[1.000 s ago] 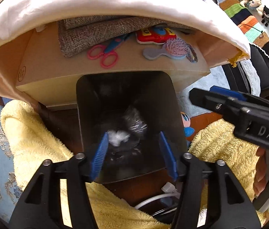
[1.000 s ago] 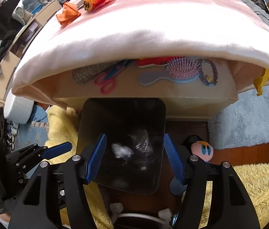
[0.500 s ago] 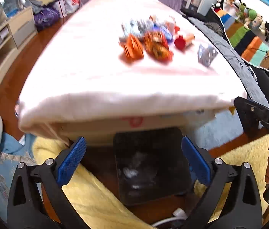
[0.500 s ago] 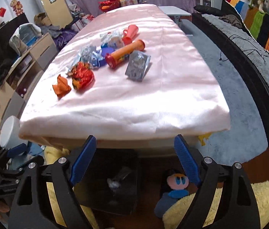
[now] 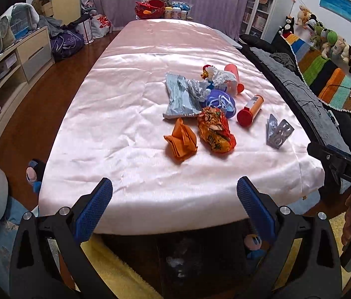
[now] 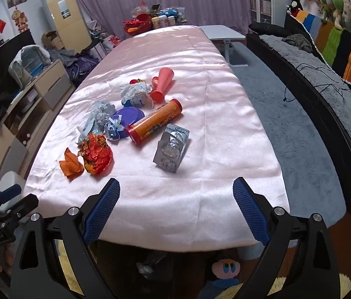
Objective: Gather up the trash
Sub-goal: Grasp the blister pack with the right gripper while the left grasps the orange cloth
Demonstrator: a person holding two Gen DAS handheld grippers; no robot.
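both of my grippers have come up from the dark bin (image 5: 187, 261) under the table edge; a second ago i was looking straight down into it, now both views take in the whole pink-covered table (image 5: 130, 114). left gripper (image 5: 175, 206): jaws spread as wide as they go, nothing between the pads. right gripper (image 6: 176, 205): jaws opening, nearly full width, nothing between them either. a white crumpled scrap lies at the bottom of the bin, so my reading is that the last drop is done and this is the return for more

remaining trash sits in a cluster right of the table's middle: orange paper wad (image 5: 181, 140) nearest the left gripper, red-orange foil wrapper (image 5: 215, 130) touching beside it, silver pouch (image 5: 179, 96), purple lid (image 5: 220, 102), orange tube (image 6: 154, 122), silver blister pack (image 6: 171, 149) apart to the right, pink cup (image 6: 163, 84) furthest back

judgement: well short of finished; sensible next picks are the orange wad for the left, the blister pack for the right
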